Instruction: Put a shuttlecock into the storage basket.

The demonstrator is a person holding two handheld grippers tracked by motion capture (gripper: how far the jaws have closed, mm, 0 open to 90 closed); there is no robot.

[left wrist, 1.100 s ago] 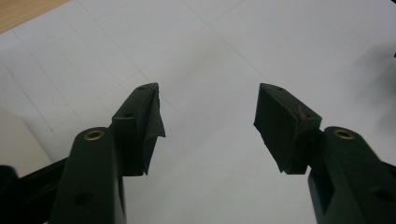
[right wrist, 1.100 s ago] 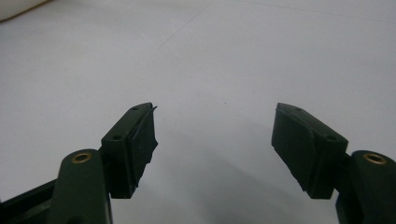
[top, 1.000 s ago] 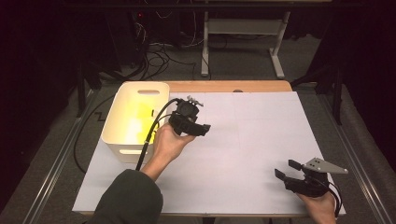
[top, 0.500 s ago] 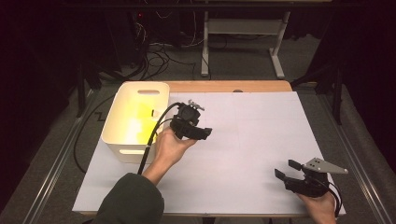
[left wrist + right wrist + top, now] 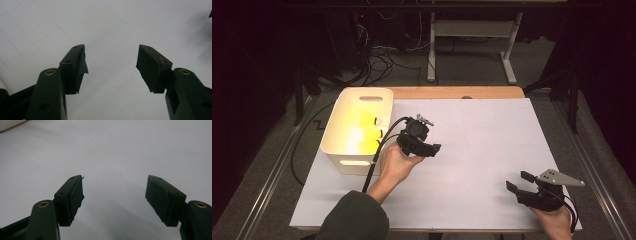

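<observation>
High view: right gripper (image 5: 518, 182) is resting at the near edge, jaws spread, empty; left gripper (image 5: 430, 148) is hovering mid-table beside the white bin (image 5: 339, 150), also spread and empty. Bin probably light, stiff plastic, best grabbed at a rim or handle slot; yellow contents glowing inside, unclear.

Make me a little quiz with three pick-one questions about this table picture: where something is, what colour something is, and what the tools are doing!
1. Where is the bin?
A. by the table's left edge
B. by the table's right edge
C. on the floor

2. What colour is the sheet that covers the table?
A. red
B. white
C. green

3. How are the jaws of the left tool and right tool?
A. both shut on a block
B. one open, one shut
C. both open, nothing between

Answers: 1 A, the bin sits at the left beside the left tool; 2 B, the sheet looks plain white; 3 C, both gripper views show a wide bare gap.
</observation>
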